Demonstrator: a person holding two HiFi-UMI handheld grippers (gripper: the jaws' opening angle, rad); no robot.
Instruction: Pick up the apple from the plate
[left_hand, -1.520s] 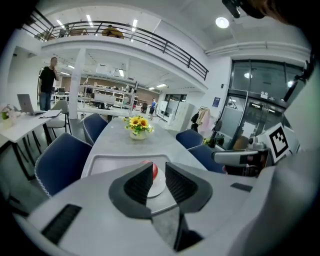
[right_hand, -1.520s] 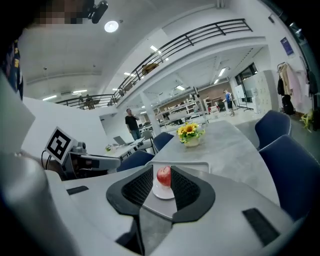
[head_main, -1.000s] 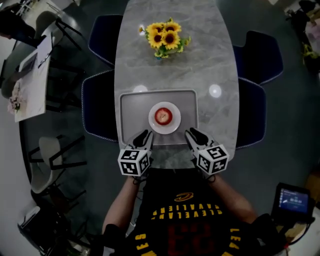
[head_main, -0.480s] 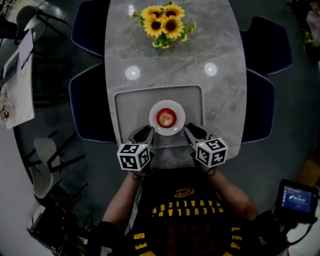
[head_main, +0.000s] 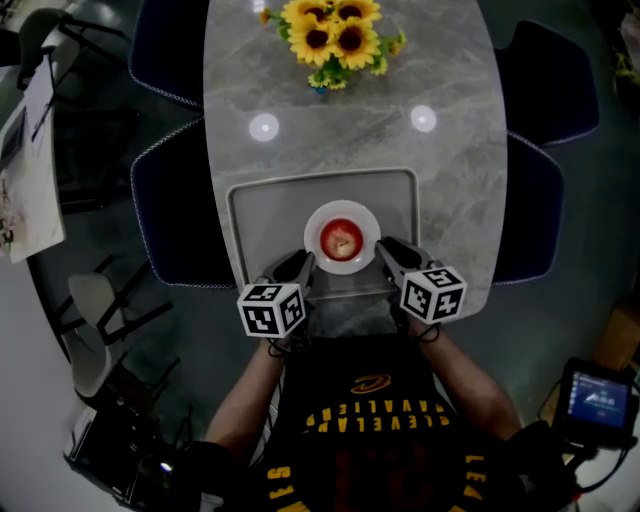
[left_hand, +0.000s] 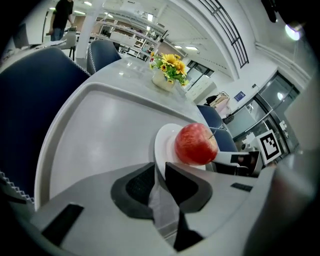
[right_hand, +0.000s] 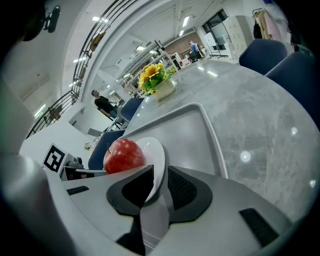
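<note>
A red apple (head_main: 342, 240) (left_hand: 196, 144) (right_hand: 124, 155) sits on a small white plate (head_main: 318, 218) (left_hand: 162, 142) (right_hand: 156, 150), in the middle of a grey tray (head_main: 260, 215) (left_hand: 100, 125) (right_hand: 192, 130). My left gripper (head_main: 303, 262) (left_hand: 159, 172) is at the plate's near left edge, with the rim pinched between its narrow jaws. At the near right edge my right gripper (head_main: 385, 248) (right_hand: 160, 180) holds the rim the same way. Neither gripper touches the apple.
The tray lies at the near end of a grey marble table (head_main: 450, 180). A vase of sunflowers (head_main: 335, 35) (left_hand: 167, 70) (right_hand: 155, 77) stands at the far end. Dark blue chairs (head_main: 170, 200) (head_main: 535, 210) flank the table.
Both grippers have moved forward and inward, from the tray's near edge onto the plate's rim. The head camera has shifted, so the table sits higher in view.
</note>
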